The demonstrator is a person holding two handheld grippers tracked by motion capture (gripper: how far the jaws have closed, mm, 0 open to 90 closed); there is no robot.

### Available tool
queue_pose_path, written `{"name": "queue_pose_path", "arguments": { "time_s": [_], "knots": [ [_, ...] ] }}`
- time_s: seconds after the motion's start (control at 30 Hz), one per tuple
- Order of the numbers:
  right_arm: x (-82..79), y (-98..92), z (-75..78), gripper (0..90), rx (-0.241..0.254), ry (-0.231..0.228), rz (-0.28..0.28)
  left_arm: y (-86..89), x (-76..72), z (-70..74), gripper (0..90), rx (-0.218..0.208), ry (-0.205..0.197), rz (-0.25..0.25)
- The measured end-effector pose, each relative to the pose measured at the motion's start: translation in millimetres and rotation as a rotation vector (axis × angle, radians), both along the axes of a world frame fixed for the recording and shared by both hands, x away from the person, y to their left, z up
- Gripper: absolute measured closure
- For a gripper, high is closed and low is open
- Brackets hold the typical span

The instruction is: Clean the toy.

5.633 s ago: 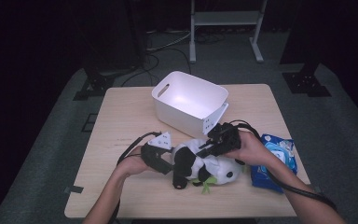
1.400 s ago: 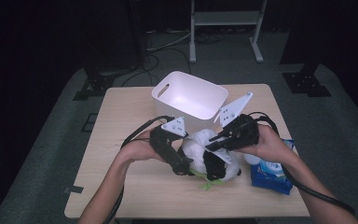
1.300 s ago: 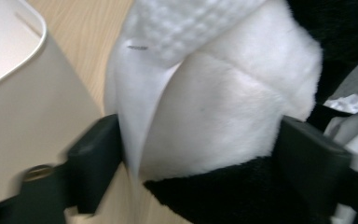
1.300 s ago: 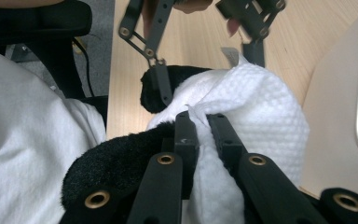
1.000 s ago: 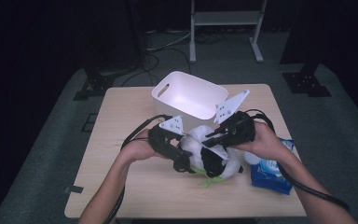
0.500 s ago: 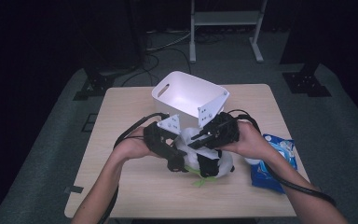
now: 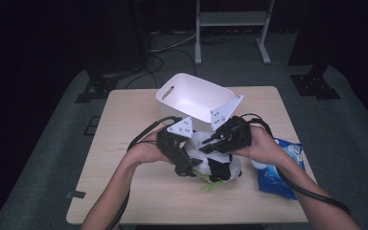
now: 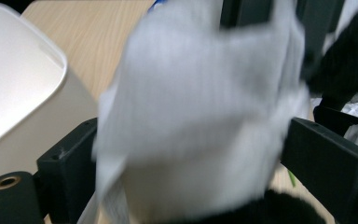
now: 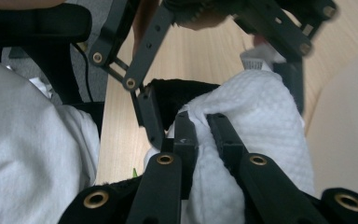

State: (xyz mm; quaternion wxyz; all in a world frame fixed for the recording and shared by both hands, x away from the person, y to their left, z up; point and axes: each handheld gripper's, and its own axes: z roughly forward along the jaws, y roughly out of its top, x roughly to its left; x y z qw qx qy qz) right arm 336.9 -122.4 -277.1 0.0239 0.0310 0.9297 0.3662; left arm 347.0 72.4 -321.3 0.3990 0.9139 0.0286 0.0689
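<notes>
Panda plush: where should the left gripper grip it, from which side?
The white bulge of the panda plush, from the side opposite the right gripper, which pinches a white fold. The left gripper, jaws just opened, straddles that soft, rounded part without pressing; it should squash into a firm hold.

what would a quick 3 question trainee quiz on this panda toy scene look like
1. True or false: the right gripper is shut on the plush panda.
2. How do the left gripper jaws stand? A shut tight, B wide apart with the toy's white fabric between them, C around the bin's rim.
3. What lies on the table just beyond both grippers?

Key
1. True: its jaws pinch a fold of white fabric.
2. B: they have just been opening, toy between them.
3. The white bin; the blue packet lies off to the right.
</notes>
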Motion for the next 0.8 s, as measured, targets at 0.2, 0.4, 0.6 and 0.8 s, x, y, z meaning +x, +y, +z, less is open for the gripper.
{"name": "queue_pose_path", "arguments": {
  "time_s": [0.2, 0.4, 0.6, 0.8],
  "knots": [
    [0.5, 7.6, -1.0, 81.9, 0.018, 0.013, 0.013, 10.7, 1.1, -2.6, 13.5, 0.023, 0.017, 0.000],
    [2.4, -3.4, 0.1, 81.8, 0.043, 0.016, -0.017, 22.2, 2.2, -10.6, 18.5, -0.002, 0.045, 0.024],
    [5.0, -20.1, 0.2, 81.5, 0.073, 0.023, -0.058, 28.7, 1.5, -14.2, 18.4, -0.012, 0.054, 0.039],
    [5.8, -39.5, -1.8, 81.5, 0.075, 0.018, -0.102, 36.9, 1.9, -19.8, 18.2, -0.025, 0.071, 0.058]
  ]
}}
